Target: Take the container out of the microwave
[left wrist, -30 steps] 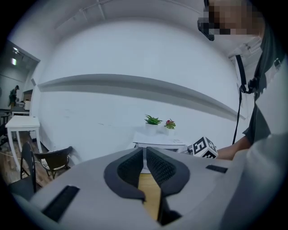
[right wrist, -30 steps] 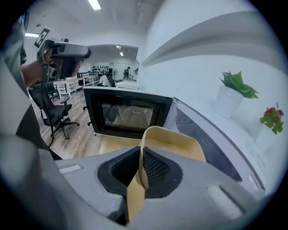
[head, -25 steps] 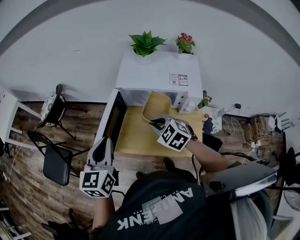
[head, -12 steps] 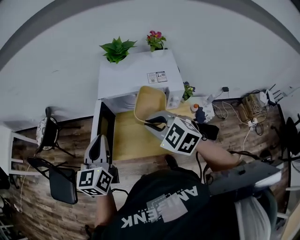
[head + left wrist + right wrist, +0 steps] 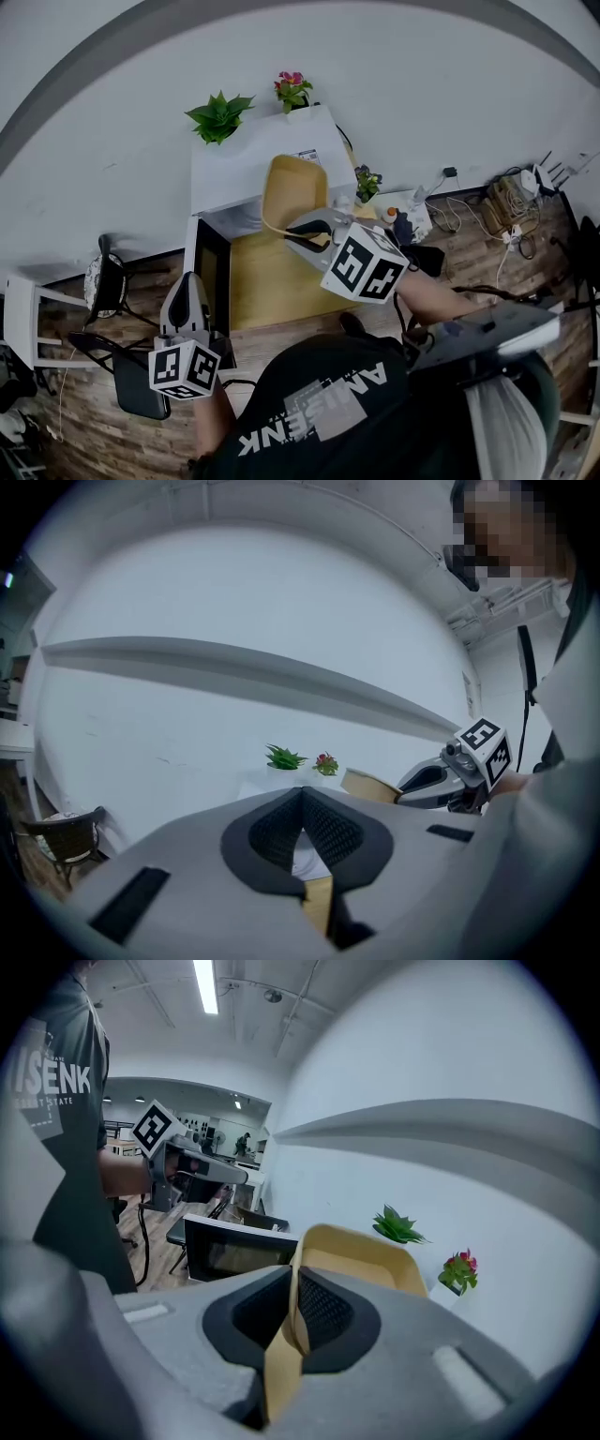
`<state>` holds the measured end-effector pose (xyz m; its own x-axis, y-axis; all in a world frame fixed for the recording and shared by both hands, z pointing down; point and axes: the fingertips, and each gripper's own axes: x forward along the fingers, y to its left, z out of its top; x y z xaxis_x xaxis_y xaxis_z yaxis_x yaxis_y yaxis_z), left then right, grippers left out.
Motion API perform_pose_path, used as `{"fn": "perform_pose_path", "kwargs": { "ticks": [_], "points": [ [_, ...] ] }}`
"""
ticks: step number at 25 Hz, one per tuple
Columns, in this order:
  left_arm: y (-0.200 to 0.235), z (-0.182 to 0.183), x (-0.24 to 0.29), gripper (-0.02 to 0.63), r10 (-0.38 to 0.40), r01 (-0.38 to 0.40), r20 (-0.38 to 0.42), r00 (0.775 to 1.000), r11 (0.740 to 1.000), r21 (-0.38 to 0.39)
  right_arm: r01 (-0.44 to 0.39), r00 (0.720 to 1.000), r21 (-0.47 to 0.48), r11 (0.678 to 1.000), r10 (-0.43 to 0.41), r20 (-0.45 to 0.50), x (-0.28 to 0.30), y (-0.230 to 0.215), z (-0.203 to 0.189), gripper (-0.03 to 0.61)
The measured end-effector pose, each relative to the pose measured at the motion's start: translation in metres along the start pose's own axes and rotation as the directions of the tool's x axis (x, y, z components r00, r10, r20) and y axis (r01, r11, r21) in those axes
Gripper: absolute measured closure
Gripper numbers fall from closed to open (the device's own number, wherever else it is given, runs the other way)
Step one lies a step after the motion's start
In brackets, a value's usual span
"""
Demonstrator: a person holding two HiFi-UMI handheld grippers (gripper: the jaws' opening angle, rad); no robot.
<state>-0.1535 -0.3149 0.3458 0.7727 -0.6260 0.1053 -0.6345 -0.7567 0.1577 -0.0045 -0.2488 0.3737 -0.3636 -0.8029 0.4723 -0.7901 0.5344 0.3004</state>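
- The head view looks steeply down from above the person onto the microwave, the left gripper and the right gripper.
- The left gripper view sits close behind its own jaws and faces the wall almost level.
- The right gripper view looks along its own jaws at the same wall.
- All three views share the green plant and the flowering plant on the microwave's top.

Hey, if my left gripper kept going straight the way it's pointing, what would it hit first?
Most likely the white microwave, below the green plant, though its open door could come first; depth is unclear.
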Motion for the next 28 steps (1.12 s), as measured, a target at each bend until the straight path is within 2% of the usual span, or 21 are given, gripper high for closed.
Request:
{"fn": "perform_pose_path", "kwargs": {
  "ticks": [3, 15, 28],
  "points": [
    [-0.003, 0.004, -0.002, 0.612, 0.001, -0.001, 0.000, 1.000, 1.000, -0.012, -0.004, 1.000, 0.005, 1.000, 0.004, 0.013, 0.000, -0.006, 0.002, 0.552],
    [-0.002, 0.009, 0.002, 0.612, 0.070, -0.070, 0.003, 0.998, 0.997, 0.034, -0.050, 0.998, -0.005, 0.999, 0.050, 0.026, 0.005, -0.022, -0.001, 0.552],
    [-0.007, 0.002, 0.009, 0.612, 0.091, -0.090, -0.020, 0.996, 0.995, 0.032, -0.063, 0.998, -0.022, 0.998, 0.064, 0.027, 0.009, -0.032, -0.003, 0.552]
  ]
}}
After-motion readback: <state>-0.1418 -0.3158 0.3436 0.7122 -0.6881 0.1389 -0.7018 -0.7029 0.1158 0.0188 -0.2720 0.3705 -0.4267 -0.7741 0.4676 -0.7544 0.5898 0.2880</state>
